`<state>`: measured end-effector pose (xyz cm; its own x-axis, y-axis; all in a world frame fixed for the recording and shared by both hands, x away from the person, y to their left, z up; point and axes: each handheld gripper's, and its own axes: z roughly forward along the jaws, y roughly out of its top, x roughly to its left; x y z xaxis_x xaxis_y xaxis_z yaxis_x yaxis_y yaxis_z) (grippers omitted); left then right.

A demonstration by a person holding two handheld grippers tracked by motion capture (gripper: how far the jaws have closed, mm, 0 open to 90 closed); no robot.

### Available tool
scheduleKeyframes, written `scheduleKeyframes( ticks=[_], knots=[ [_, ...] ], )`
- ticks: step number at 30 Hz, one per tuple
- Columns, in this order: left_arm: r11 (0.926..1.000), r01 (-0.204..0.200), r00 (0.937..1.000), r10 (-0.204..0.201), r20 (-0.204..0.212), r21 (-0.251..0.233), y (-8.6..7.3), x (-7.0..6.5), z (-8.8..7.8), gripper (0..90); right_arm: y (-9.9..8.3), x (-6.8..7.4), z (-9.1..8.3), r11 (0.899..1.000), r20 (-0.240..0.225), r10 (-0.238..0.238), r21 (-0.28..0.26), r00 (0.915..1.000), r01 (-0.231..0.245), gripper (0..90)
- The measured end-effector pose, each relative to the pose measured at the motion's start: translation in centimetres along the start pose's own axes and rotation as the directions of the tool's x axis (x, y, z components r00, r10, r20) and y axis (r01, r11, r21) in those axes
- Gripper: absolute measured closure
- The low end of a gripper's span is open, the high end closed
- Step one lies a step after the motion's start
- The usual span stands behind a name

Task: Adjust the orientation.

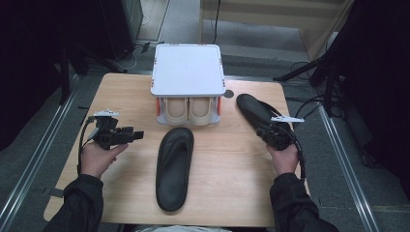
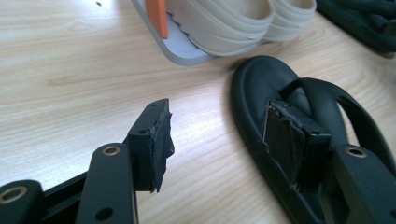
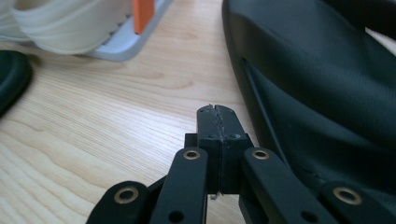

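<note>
Black sandals to rack — approach stage.
Right gripper (image 3: 219, 112) closed empty beside right sandal (image 1: 256, 110); left gripper (image 2: 219, 140) wide — must reopen first.

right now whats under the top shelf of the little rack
A pair of beige sandals stands side by side under the rack's white top, open ends facing the person. Their far ends are covered by it.

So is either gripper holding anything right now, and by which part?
Nothing is held. The right gripper is shut on nothing beside a black sandal; the left gripper is open.
</note>
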<state>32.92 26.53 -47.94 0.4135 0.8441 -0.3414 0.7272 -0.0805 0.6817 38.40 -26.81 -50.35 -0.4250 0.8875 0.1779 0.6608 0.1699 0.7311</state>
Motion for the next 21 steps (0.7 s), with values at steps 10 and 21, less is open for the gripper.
scheduleKeyframes(
  ticks=[10, 21],
  knots=[
    [0.9990, -0.045, 0.9990, 0.045, 0.007, 0.002, 0.8, -0.4, 0.8, 42.5, -1.4, -1.8, 0.6, 0.997, 0.067, 0.034, 0.060, 0.9972, -0.038, 90.0],
    [0.9986, -0.053, 0.9986, 0.053, 0.003, -0.003, 1.1, -0.7, 1.2, 42.7, -1.4, -4.4, -0.1, 0.994, 0.108, 0.085, 0.058, 0.9905, -0.092, 90.0]
  ],
)
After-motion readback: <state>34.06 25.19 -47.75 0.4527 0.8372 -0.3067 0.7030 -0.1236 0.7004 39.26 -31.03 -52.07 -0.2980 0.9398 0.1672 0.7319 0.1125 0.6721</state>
